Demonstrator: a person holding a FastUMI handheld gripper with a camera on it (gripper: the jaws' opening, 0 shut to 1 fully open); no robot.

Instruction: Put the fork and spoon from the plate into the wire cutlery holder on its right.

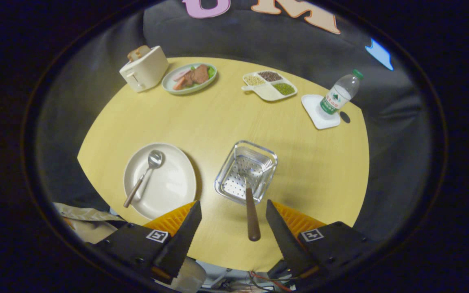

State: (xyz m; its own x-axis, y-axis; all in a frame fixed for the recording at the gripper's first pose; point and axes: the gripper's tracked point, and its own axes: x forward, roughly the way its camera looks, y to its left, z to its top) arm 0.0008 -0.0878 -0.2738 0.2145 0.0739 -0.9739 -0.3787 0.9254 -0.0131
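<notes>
Gripper: jaws spread wide, pinching nothing; held above the near table edge, looking down over the holder. The gap between the fingers frames the fork's handle, which touches neither finger.

Fork: head down in the holder, its brown handle leaning out over the near rim toward the gripper. Long axis runs near-to-far; tines point away from the fingers into the basket, handle end toward them. Judged already delivered, the open jaws fitting a release (the tines themselves blur against the perforated floor).

Spoon: lying on the plate, left of the holder and ahead of the left finger. Bowl at the far end, facing up; handle runs near and leftward, its tip at or just over the plate's near-left rim. Long axis diagonal. That raised handle end looks the likeliest place to grip. Judged the remaining half of the task.

Holder: square wire basket, just right of the plate, not touching it.

Table: round, yellow. Far side carries a toaster, a food plate, a divided dish and a bottle on a coaster; all well clear of the work.
</notes>
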